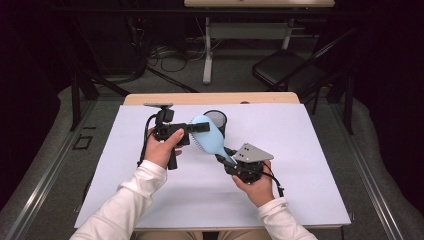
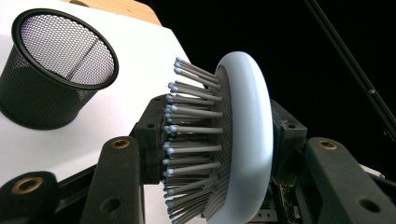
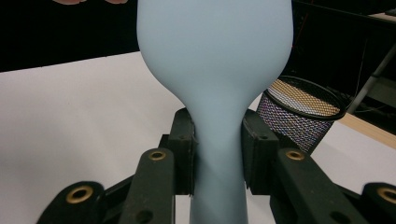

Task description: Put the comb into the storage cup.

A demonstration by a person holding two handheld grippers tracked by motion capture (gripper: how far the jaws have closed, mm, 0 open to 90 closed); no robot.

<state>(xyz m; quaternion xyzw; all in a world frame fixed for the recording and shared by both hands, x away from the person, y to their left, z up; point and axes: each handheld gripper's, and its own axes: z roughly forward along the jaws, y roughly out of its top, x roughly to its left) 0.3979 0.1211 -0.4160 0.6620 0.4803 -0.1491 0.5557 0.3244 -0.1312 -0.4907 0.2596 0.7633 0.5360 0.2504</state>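
A light blue hairbrush hangs in the air over the white sheet, held at both ends. My left gripper is shut on its oval head: in the left gripper view one pad presses the bristle tips and the other the smooth back of the hairbrush, between the left gripper's jaws. My right gripper is shut on the handle; in the right gripper view the pads of the right gripper clamp the narrow neck of the hairbrush. A black mesh cup stands upright just behind the brush.
The mesh cup looks hollow with nothing showing inside, and it stands near the sheet's far edge. The wooden table rim lies beyond it. A folding chair and desk legs stand on the floor behind.
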